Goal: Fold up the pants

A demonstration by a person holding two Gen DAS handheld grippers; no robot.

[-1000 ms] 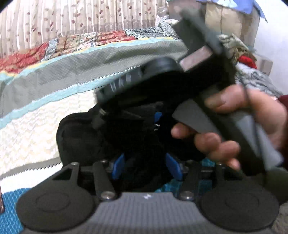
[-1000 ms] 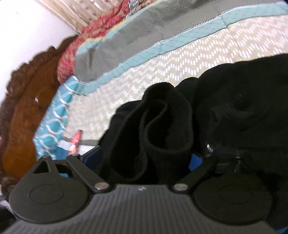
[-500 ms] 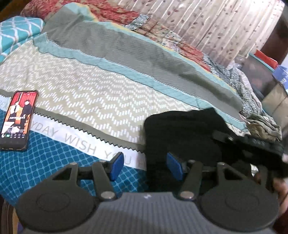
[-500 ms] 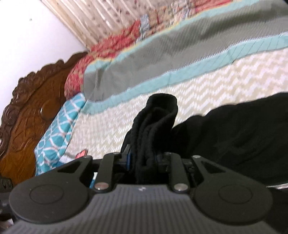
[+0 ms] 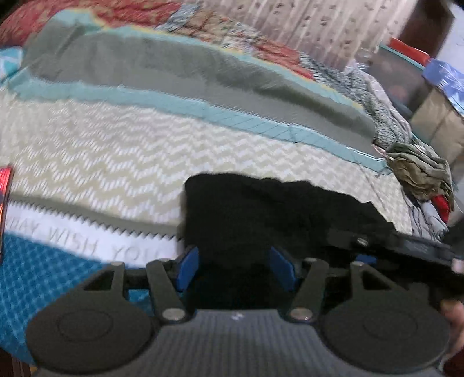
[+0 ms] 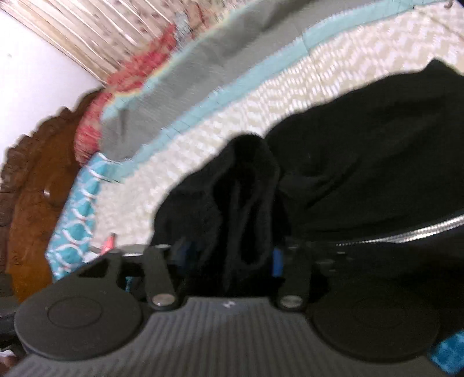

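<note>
The black pants [image 5: 269, 211] lie bunched on the bedspread [image 5: 121, 156]. My left gripper [image 5: 236, 268] is open, its blue pads apart over the near edge of the pants. In the right wrist view my right gripper [image 6: 232, 258] has its jaws apart around a thick upright fold of the black pants [image 6: 246, 185]; the blue pads barely show beside the cloth. The right gripper's body also shows at the right edge of the left wrist view [image 5: 406, 246]. Both views are motion-blurred.
A phone [image 5: 4, 188] lies at the left edge of the bed. A pile of crumpled clothes [image 5: 420, 174] sits at the right. A carved wooden headboard [image 6: 34, 197] stands at the left. A curtain [image 5: 319, 26] hangs behind the bed.
My right gripper has opened from its tight pinch on the fold. My left gripper has shifted right over the pants, the phone sliding to the left edge.
</note>
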